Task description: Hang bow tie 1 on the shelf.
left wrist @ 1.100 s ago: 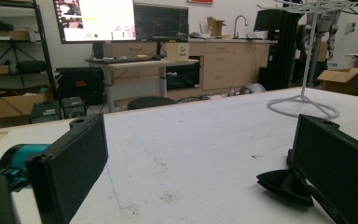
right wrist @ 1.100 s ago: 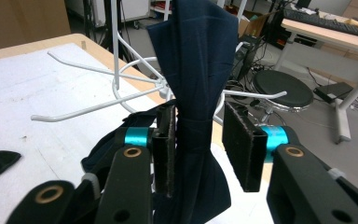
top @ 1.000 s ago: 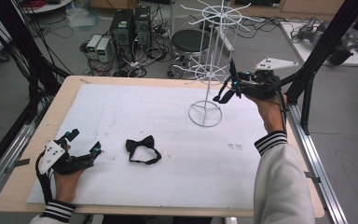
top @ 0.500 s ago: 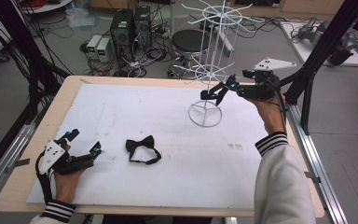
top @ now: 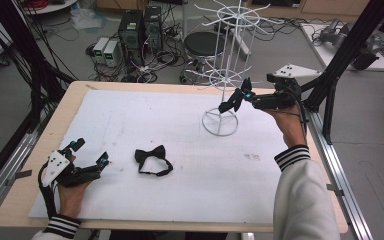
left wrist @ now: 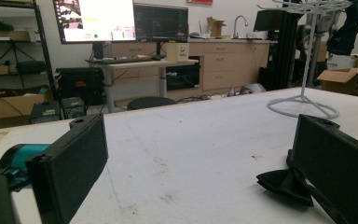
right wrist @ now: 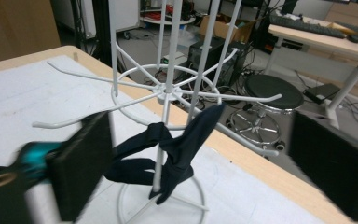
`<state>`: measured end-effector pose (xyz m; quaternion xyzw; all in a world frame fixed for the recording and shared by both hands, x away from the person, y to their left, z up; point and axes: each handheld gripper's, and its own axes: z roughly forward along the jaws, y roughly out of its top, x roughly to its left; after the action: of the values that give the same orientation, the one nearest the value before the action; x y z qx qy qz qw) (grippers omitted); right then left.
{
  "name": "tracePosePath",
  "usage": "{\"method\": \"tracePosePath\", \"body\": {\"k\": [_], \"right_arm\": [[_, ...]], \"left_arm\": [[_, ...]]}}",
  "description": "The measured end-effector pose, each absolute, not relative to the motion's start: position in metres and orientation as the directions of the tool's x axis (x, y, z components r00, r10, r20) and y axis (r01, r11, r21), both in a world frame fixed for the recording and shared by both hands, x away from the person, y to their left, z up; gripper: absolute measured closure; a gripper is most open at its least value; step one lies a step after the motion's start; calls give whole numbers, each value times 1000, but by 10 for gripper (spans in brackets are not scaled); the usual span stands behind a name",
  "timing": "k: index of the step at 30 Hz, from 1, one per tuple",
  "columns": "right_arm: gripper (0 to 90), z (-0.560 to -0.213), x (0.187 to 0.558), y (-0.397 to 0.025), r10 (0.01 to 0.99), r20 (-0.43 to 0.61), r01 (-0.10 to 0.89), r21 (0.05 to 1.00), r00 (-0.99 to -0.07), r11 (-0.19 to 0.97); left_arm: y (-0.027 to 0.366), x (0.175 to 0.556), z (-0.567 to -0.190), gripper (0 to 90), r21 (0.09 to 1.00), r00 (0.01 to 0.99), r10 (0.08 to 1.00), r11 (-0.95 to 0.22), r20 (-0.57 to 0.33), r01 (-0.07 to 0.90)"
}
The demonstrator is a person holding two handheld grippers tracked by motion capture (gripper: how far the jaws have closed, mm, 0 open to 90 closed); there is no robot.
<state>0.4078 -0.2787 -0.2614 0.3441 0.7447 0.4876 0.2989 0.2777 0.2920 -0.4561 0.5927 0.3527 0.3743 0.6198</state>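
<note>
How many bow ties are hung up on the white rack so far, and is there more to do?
One dark bow tie looks hung on the white wire rack; the right tool sits open beside it, letting go or about to. Another black bow tie lies on the table, right of the open left tool, which holds nothing. So probably half done: that one is left.

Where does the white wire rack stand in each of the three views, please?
High view: the white wire rack stands at the right far part of the table, next to the right gripper.
Left gripper view: upper right, far across the table.
Right gripper view: centre, close, with a dark bow tie hanging on it.
Shared landmark: the rack's ring base.
</note>
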Motion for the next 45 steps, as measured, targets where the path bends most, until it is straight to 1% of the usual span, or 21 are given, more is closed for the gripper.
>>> {"method": "tracePosePath", "body": {"k": [4, 7, 9, 15, 20, 28, 30, 39, 45], "right_arm": [[7, -258, 403, -278, 802, -114, 201, 939, -587, 281], [6, -255, 397, -278, 795, -91, 204, 943, -599, 262], [7, -255, 393, -280, 793, -93, 182, 951, -602, 251], [6, -263, 375, -292, 803, -62, 163, 967, -592, 194], [7, -271, 356, -302, 824, -42, 149, 977, -565, 152], [7, -293, 327, -309, 832, -49, 110, 985, -552, 131], [7, -298, 320, -310, 837, -36, 109, 988, -546, 114], [7, -331, 294, -297, 840, -90, 72, 986, -535, 152], [7, -355, 281, -294, 844, -48, 58, 994, -534, 93]], "left_arm": [[292, 278, -456, 42, 999, 471, 882, 17, 6, -46], [292, 278, -456, 42, 999, 472, 882, 17, 8, -47], [292, 278, -456, 42, 999, 472, 882, 16, 8, -47], [292, 278, -456, 42, 999, 470, 882, 18, 6, -47], [292, 278, -456, 42, 999, 469, 883, 16, 8, -46], [292, 278, -456, 42, 999, 470, 883, 18, 7, -49], [292, 278, -456, 42, 999, 470, 883, 17, 7, -48], [292, 278, -456, 42, 999, 469, 883, 18, 7, -48], [292, 278, -456, 42, 999, 469, 883, 18, 6, -47]]}}
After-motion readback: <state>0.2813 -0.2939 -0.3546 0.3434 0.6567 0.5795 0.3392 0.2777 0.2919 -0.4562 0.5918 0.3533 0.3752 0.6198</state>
